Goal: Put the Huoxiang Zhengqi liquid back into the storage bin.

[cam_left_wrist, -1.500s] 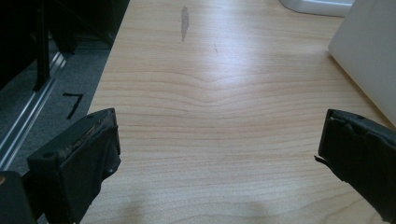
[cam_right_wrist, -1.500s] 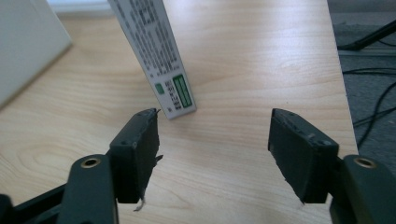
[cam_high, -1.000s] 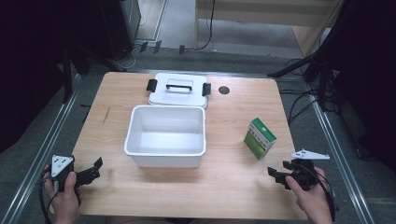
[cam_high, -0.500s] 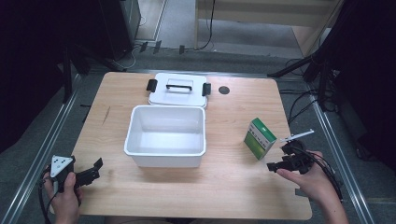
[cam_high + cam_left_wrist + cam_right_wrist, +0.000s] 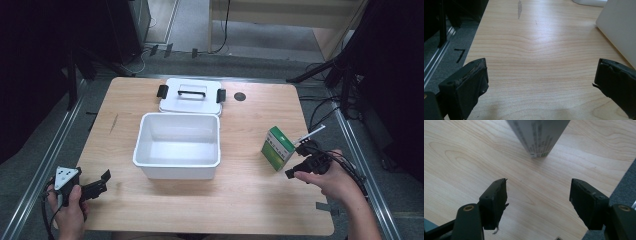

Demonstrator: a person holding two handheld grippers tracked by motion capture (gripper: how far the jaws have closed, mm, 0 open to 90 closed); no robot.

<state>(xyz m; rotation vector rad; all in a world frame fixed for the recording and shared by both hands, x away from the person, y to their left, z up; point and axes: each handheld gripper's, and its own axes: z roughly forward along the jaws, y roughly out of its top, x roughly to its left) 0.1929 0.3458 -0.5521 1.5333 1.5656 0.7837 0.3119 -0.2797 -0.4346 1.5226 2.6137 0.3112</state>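
A small green and white carton (image 5: 278, 148) stands upright on the wooden table (image 5: 250, 195), right of an open white bin (image 5: 177, 146). My right gripper (image 5: 295, 160) hovers just right of the carton, jaws open and turned toward it, nothing between them. In the right gripper view the carton (image 5: 537, 136) rises a short way beyond the open jaws of the right gripper (image 5: 537, 202). My left gripper (image 5: 104, 182) rests near the table's front left corner, open and empty. In the left gripper view the left gripper (image 5: 540, 82) has wide jaws framing bare wood, with the bin's wall (image 5: 619, 27) at right.
The bin's white lid (image 5: 191, 95), with a black handle and black side clips, lies flat behind the bin. A dark round hole (image 5: 240, 96) marks the table's far side. Black stands and cables crowd the floor at right. A metal rail (image 5: 40, 165) runs along the left edge.
My right hand has lifted off the front right of the table and moved up and leftward, close to the carton. The left hand has stayed put.
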